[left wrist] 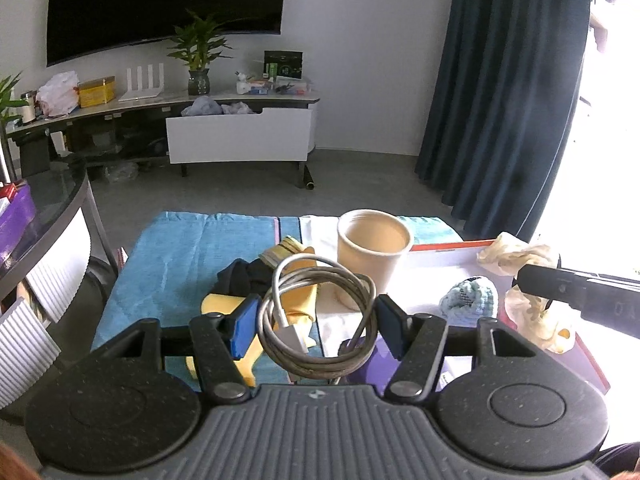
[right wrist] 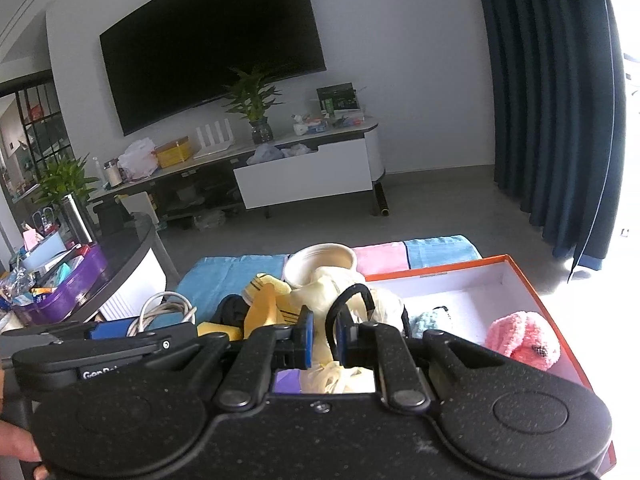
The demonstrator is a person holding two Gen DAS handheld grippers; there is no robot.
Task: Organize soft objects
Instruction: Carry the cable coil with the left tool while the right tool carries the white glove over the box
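Note:
My left gripper [left wrist: 316, 326] is shut on a coil of grey-white cable [left wrist: 316, 280], which stands up between the blue pads. It hangs over a yellow striped sock [left wrist: 288, 252] and a black cloth [left wrist: 244, 276] on a blue towel [left wrist: 180, 260]. My right gripper [right wrist: 325, 340] is shut on a crumpled cream glove-like piece [right wrist: 340, 288], and a black loop [right wrist: 352, 292] arches beside its pads. An orange-rimmed white box [right wrist: 500, 264] holds a pink fluffy item [right wrist: 524, 344] and a light blue knitted item [left wrist: 470, 300]. In the left wrist view the right gripper [left wrist: 528, 280] reaches in from the right over the box.
A beige cup [left wrist: 374, 248] stands upright between the towel and the box. A round glass table [right wrist: 132, 248] with a purple box is at the left, beside white ribbed chairs [left wrist: 60, 264]. A TV cabinet [left wrist: 240, 136] and a dark curtain [left wrist: 500, 100] lie across the grey floor.

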